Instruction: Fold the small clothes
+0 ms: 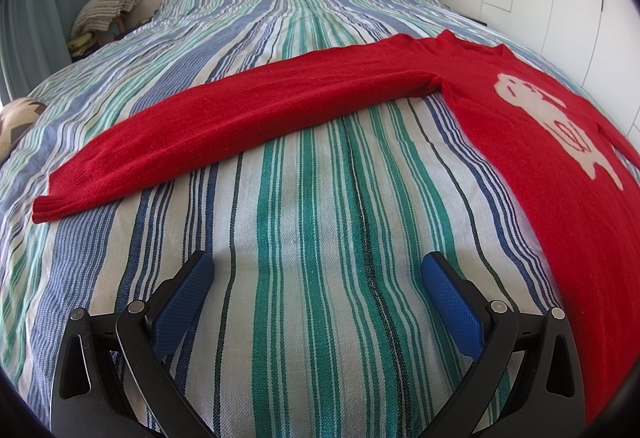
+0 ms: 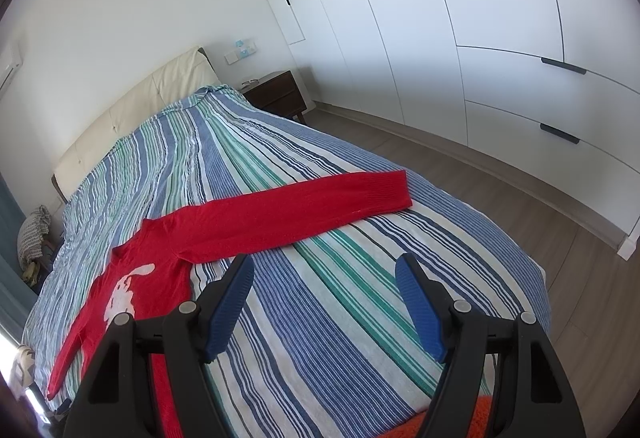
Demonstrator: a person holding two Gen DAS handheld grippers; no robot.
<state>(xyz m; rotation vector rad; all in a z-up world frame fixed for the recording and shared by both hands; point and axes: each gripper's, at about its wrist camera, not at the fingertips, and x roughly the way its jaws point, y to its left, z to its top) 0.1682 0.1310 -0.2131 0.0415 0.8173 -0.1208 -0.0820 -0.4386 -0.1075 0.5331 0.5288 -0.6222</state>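
One red sweater [image 1: 532, 142] is lying flat on the striped bedspread [image 1: 304, 222], front side up, with one pale rabbit motif [image 1: 560, 118] showing on its chest. Two sleeves are stretching out sideways. In the left wrist view, one sleeve [image 1: 224, 130] is running across ahead of the jaws, its cuff ending beyond and to the left of the left-hand finger, while the body is lying ahead and off to the right of the right-hand finger. The left gripper [image 1: 318, 274] is hovering over bare bedspread with its two blue-padded fingers spread wide apart, holding nothing.

In the right wrist view, the right gripper [image 2: 325, 276] is likewise standing with its two fingers wide apart and nothing between them. The other sleeve [image 2: 304, 214] is lying just ahead of the jaws, its cuff reaching beyond the right-hand finger, and the sweater's body is sitting ahead and to the left of the left-hand finger. One cream headboard [image 2: 132, 118], one dark nightstand [image 2: 276, 92] and white wardrobe doors [image 2: 460, 18] are standing far ahead. Something orange [image 2: 480, 418] is showing below the jaws.
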